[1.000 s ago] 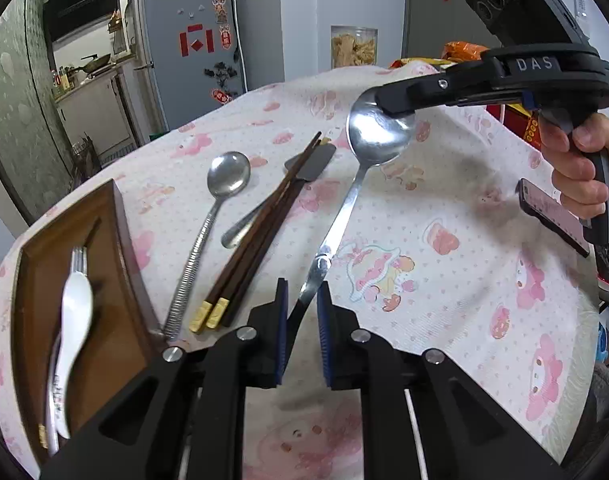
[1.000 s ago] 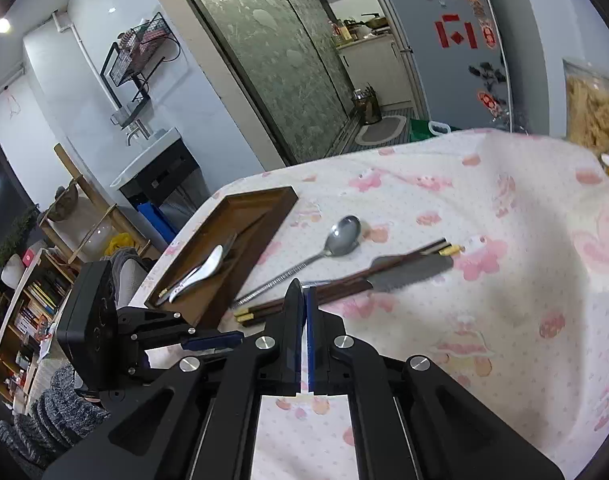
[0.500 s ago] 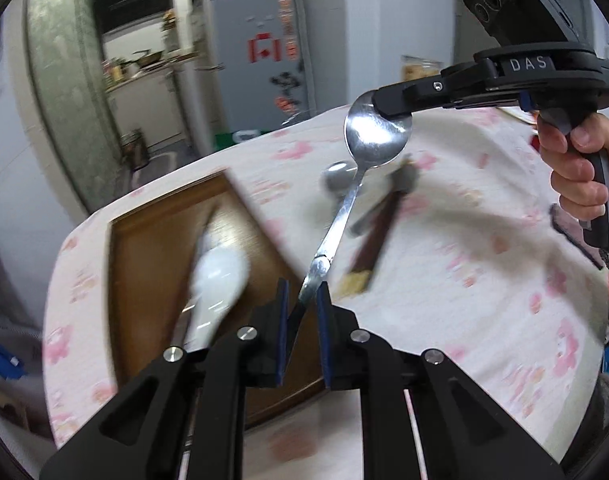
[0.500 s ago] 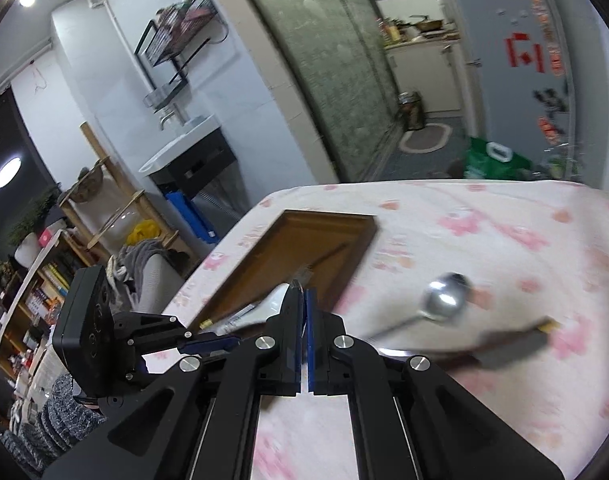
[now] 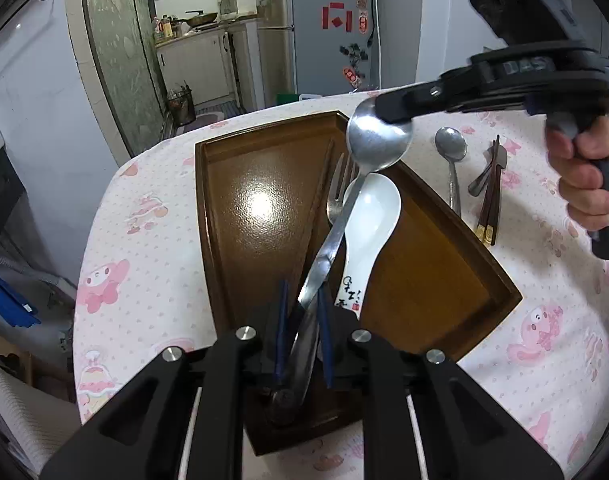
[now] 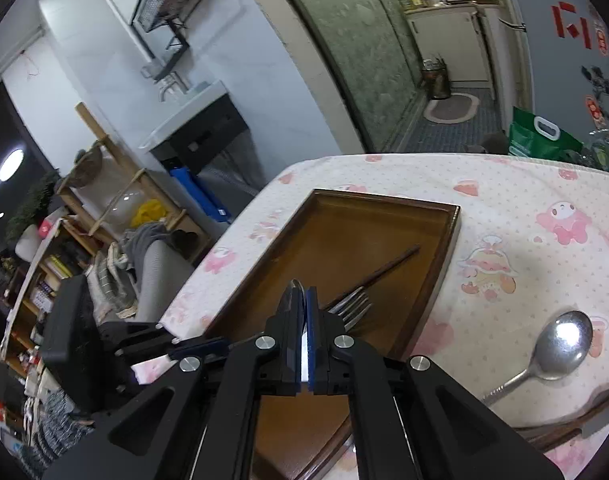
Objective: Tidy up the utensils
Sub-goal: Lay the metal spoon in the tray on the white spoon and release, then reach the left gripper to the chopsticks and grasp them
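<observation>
My left gripper [image 5: 302, 300] is shut on the handle of a large steel spoon [image 5: 378, 140], and my right gripper [image 6: 302, 296] is shut on its bowl rim; it also shows in the left wrist view [image 5: 392, 110]. Together they hold the spoon above the brown wooden tray [image 5: 248, 184]. In the tray lie a white ceramic spoon [image 5: 370, 216], a fork [image 5: 336, 196] and a dark chopstick [image 5: 314, 208]. The tray [image 6: 344, 232], fork [image 6: 354, 304] and chopstick [image 6: 388, 270] show in the right wrist view.
On the pink-patterned tablecloth [image 5: 144, 240], right of the tray, lie a smaller steel spoon [image 5: 450, 148], dark chopsticks [image 5: 490, 200] and another utensil under them. The small spoon also shows in the right wrist view [image 6: 560, 346]. The table edge is close on the left.
Both grippers have carried the large spoon left from over the tablecloth to above the tray. The grips have not changed.
</observation>
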Demonstrator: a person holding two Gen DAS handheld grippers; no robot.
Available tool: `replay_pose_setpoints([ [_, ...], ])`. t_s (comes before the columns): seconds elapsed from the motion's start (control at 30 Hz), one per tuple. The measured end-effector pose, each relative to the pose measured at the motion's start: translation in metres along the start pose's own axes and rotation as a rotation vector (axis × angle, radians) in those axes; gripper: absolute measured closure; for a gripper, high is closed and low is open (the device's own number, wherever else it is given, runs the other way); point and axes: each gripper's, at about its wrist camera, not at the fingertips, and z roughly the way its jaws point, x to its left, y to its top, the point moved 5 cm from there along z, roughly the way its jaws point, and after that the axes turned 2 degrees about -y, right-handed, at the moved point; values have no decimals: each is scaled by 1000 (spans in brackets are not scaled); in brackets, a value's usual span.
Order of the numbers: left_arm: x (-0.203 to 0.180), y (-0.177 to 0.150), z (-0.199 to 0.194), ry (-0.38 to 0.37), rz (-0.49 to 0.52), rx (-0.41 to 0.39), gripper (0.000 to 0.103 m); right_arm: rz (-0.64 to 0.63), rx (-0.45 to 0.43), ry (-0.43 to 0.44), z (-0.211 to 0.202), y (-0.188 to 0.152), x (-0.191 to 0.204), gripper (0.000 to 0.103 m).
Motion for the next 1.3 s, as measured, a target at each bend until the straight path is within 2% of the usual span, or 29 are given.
replay_pose_setpoints([
  [0.13, -3, -2, 1, 4, 8, 8, 86, 28, 19, 5, 13, -2, -9, 101],
  [0.23, -5, -3, -5, -14, -4, -15, 84, 32, 31, -8, 23, -5, -13, 100],
  [0.3, -8, -3, -10, -21, -11, -30, 65, 43, 35, -14, 31, -6, -17, 99],
  [0.43, -16, -2, -16, -28, -3, -40, 58, 70, 45, -17, 41, -9, -22, 96],
  [0.47, -17, -2, -17, -32, -2, -42, 52, 75, 47, -12, 41, -10, -22, 88],
  [0.57, -24, -1, -21, -58, -2, -56, 43, 81, -4, -13, 25, -10, -23, 36],
  [0.6, -27, -1, -22, -71, -5, -62, 37, 82, -19, -15, 20, -9, -24, 34],
  [0.77, -48, -3, -22, -113, 23, -74, 30, 74, -76, -59, -31, -6, -40, 32],
  [0.97, -77, 3, -20, -158, 54, -94, 25, 122, -123, -169, -91, -18, -91, 31],
  [1.3, -116, 13, -10, -205, 116, -91, 24, 229, -115, -255, -121, -56, -156, 31],
])
